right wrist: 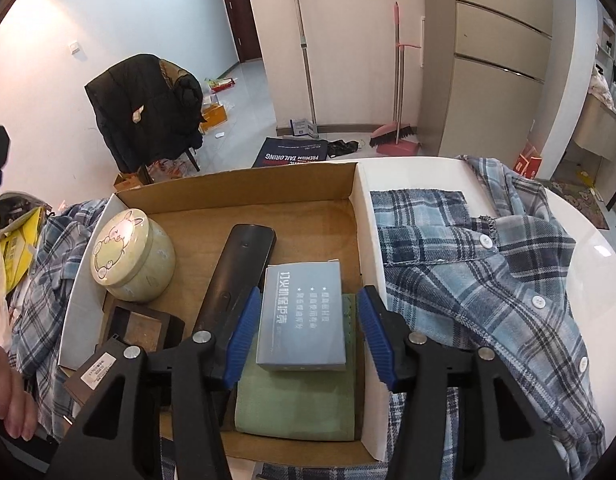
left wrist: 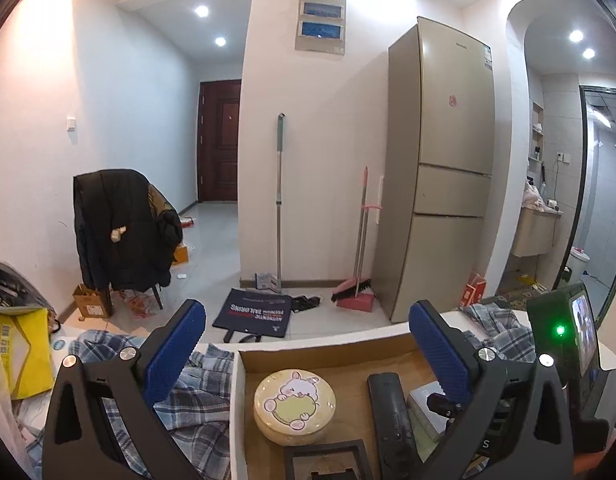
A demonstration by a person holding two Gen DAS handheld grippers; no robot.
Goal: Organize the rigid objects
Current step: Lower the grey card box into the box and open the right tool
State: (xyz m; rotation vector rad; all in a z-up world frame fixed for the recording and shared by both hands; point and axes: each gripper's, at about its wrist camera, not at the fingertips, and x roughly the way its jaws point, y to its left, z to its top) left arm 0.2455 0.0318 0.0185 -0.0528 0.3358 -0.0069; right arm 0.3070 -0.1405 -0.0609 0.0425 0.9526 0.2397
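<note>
An open brown cardboard box with white outer walls (right wrist: 362,216) stands on a white table (right wrist: 588,224), and a blue checked shirt (right wrist: 488,280) lies spread over the table on its right side and also under its left side.

Inside the box, at the far left, sits a round pale-green tin with a rabbit drawing on the lid (right wrist: 131,250). Near to it lies a dark square frame-like piece (right wrist: 141,326), touching the tin's base. In the middle a long black remote control (right wrist: 235,276) lies with its far end pointing to the back wall of the box. Just right of the remote a flat grey-blue carton with white Chinese print (right wrist: 301,320) rests on a folded green cloth (right wrist: 295,408). A small black box with a white label (right wrist: 99,374) is at the near left corner.

The right gripper (right wrist: 308,336) hangs low over the box with its blue pads wide apart, one pad on each side of the grey-blue carton, and it holds nothing. The left gripper (left wrist: 308,344) is higher, over the near part of the box, its fingers also spread wide and empty; between them I see the rabbit tin and the remote below.

Behind the table stand a gold-coloured refrigerator (left wrist: 448,168), a pink broom with dustpan (left wrist: 358,292) and a chair covered with a black jacket (left wrist: 119,232).
</note>
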